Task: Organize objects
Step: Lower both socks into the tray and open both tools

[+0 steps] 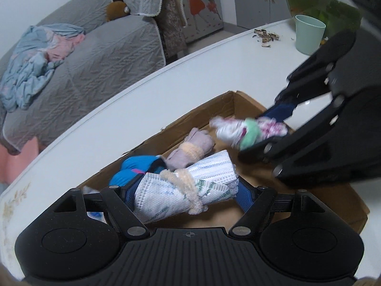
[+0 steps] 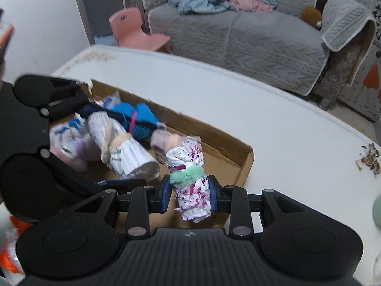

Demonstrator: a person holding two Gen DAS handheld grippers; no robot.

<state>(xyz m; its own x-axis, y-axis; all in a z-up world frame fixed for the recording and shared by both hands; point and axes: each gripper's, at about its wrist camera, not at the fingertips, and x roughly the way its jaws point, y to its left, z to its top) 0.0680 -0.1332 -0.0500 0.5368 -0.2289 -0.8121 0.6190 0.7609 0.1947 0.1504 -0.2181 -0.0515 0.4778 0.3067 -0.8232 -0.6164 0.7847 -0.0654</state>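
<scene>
Above the cardboard box (image 2: 240,164), the right gripper (image 2: 189,196) clamps a soft, light floral roll (image 2: 190,188) beneath its green tie; the left gripper (image 1: 184,193) holds the white roll (image 1: 181,190).

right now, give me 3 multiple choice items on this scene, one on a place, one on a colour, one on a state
1. Where does the blue roll lie?
A. in the box
B. on the sofa
C. in the cup

2. What colour is the tie on the roll in the right tool?
A. red
B. green
C. black

3. What is the left tool doing?
A. shut on nothing
B. holding the cup
C. holding a white roll

Answers: 1 A, it lies among other rolls inside the cardboard walls. 2 B, a fuzzy green band wraps the flowered roll. 3 C, the white roll sits between its pads.
</scene>
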